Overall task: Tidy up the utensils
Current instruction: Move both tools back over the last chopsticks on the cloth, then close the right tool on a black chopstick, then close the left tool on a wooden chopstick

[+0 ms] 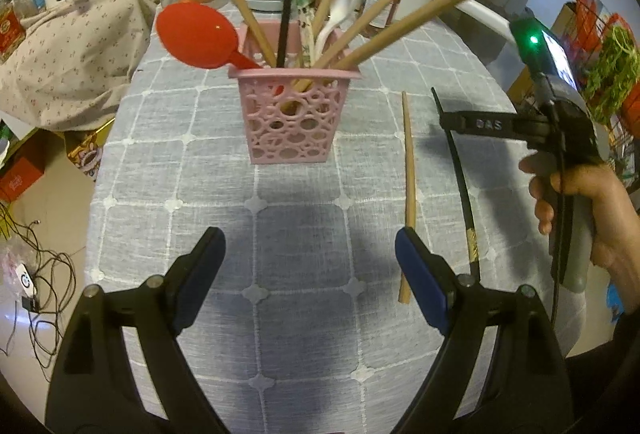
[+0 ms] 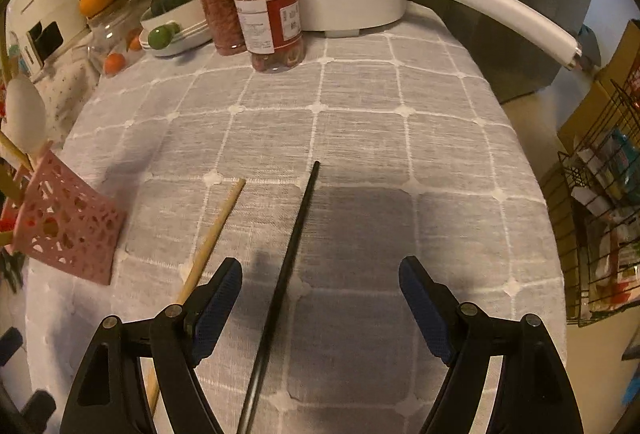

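Pink lattice basket (image 1: 289, 114), red spoon (image 1: 195, 35), black chopstick (image 2: 286, 266) w/ tan one (image 2: 212, 242), grey-white check cloth (image 2: 360, 138).

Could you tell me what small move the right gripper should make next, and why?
Probably lower the right gripper and close on the black chopstick. It lies flat on the tablecloth between the open, empty jaws, outside the pink basket where the other utensils stand.

Left gripper (image 1: 310, 254), black with blue-padded fingers, points steeply down with its jaws spread wide and nothing between them. Right gripper (image 2: 320, 292), the same build, also angles downward, jaws wide apart. A bare hand (image 1: 580, 210) wraps the right gripper's grey handle, fingers curled around it.
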### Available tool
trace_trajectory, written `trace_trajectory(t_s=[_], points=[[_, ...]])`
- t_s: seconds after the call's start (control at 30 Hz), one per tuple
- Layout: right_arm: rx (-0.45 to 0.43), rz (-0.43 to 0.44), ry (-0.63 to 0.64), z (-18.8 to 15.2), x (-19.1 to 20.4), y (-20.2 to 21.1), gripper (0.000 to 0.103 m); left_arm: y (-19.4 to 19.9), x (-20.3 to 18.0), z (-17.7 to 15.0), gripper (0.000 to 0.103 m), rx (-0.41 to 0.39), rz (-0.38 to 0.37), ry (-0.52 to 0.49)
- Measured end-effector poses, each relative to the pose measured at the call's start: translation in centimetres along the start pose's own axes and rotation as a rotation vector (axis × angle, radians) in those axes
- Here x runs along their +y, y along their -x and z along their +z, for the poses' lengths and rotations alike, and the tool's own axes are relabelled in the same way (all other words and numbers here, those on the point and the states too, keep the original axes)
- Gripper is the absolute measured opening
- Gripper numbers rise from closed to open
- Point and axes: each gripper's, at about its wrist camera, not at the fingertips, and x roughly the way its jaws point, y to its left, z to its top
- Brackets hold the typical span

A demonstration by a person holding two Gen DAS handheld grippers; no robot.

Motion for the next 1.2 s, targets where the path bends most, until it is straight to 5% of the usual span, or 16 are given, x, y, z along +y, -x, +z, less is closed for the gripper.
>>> trace_trajectory(t_s=[0.33, 0.43, 0.5, 1.07, 1.2], points=[[0.037, -0.032, -0.006, 0.2, 0.0, -1.9, 0.057, 0.1, -0.3, -0.2, 0.087, 0.006, 0.001, -0.02], [0.035, -0.021, 0.005, 0.3, -0.1, -1.8, 0.039, 0.0, -0.5, -0.2, 0.087, 0.009, 0.004, -0.027], [0.048, 0.002, 0.02, 0.3, -0.1, -1.5, 0.012, -0.1, -0.6, -0.2, 0.087, 0.01, 0.008, -0.037], [0.107, 0.096, -0.094, -3.4, -8.2, 2.6, 0.006, -2.3, -8.7, -0.5, 0.087, 0.07, -0.008, -0.26], [0.104, 0.113, -0.103, -4.0, -9.7, 3.3, 0.006, -3.8, -11.2, 0.9, 0.079, 0.059, 0.015, -0.307]])
